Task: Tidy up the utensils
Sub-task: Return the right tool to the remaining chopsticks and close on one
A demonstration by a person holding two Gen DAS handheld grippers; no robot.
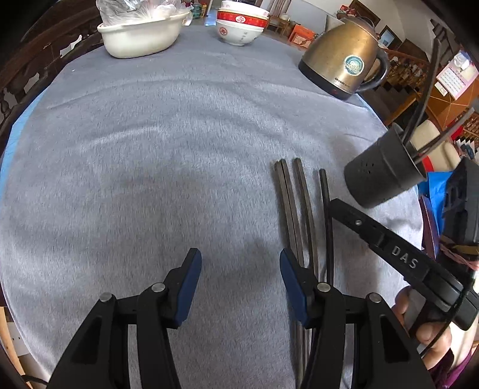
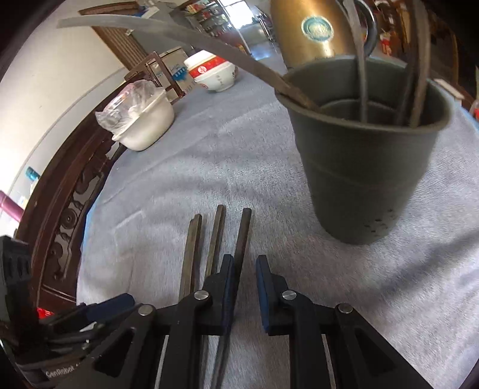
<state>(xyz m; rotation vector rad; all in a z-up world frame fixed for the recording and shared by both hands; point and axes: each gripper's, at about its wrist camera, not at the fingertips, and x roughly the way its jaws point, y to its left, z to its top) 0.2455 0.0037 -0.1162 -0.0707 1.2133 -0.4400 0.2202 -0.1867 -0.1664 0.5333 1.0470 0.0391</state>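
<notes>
Several dark chopsticks (image 1: 295,209) lie side by side on the grey cloth, just right of my open, empty left gripper (image 1: 239,263). A dark utensil cup (image 1: 384,176) stands to their right and holds several chopsticks. In the right wrist view the cup (image 2: 368,167) stands ahead to the right. My right gripper (image 2: 244,278) hovers low over the lying chopsticks (image 2: 215,236). Its jaws are partly open, with one chopstick (image 2: 241,239) passing between or under them. I cannot tell if they touch it.
A gold electric kettle (image 1: 344,57) stands behind the cup. Stacked red-and-white bowls (image 1: 241,25) and a white tub (image 1: 140,36) with a plastic bag sit at the table's far side. A carved wooden chair back (image 2: 69,215) borders the table's left edge.
</notes>
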